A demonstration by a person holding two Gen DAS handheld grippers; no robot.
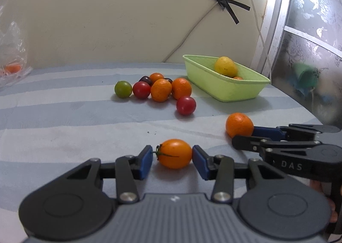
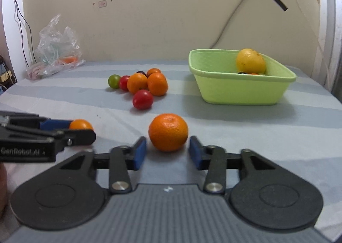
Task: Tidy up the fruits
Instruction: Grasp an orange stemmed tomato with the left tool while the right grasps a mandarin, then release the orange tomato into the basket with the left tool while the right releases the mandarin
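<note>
My left gripper [image 1: 172, 155] has its blue pads on both sides of an orange cherry tomato [image 1: 175, 153] on the striped cloth; the right pad touches it, the left pad meets its stem. My right gripper [image 2: 167, 149] is open around a mandarin [image 2: 168, 132], with small gaps on both sides. In the left wrist view that mandarin [image 1: 239, 124] lies at the tips of the right gripper [image 1: 245, 136]. A light green tub [image 2: 241, 91] at the back right holds a yellow lemon [image 2: 250, 61] and smaller fruit.
A pile of mandarins and red, green and dark tomatoes [image 2: 141, 84] lies in the middle of the cloth, with one red tomato [image 2: 142, 99] nearest me. A crumpled plastic bag [image 2: 56, 50] sits at the back left by the wall. A cable [image 2: 226, 27] hangs behind the tub.
</note>
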